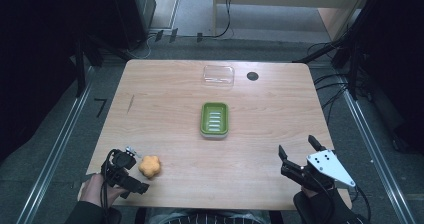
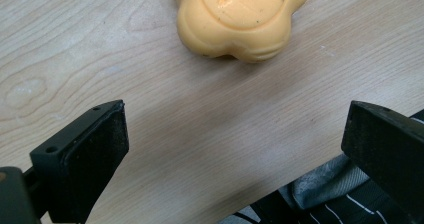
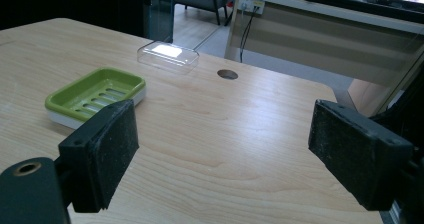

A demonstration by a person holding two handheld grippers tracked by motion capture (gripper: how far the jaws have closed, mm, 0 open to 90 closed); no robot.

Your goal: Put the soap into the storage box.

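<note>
While your left gripper (image 1: 131, 160) sits at the table's (image 1: 165, 99) near left corner, its jaws gape wide with nothing between them; the soap (image 1: 149, 166) lies just beyond them, untouched. Your right gripper (image 1: 299, 150) is wide open too, empty, facing the green dish (image 1: 214, 119).

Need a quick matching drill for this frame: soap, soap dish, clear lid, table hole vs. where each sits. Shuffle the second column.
Things:
1. orange soap
2. green soap dish
3. clear lid
4. table hole

Places:
A. middle of the table
B. far edge, just right of the clear lid
C. near left corner, beside the open left gripper
D. far edge, straight beyond the dish

Pairs: 1-C, 2-A, 3-D, 4-B
</note>
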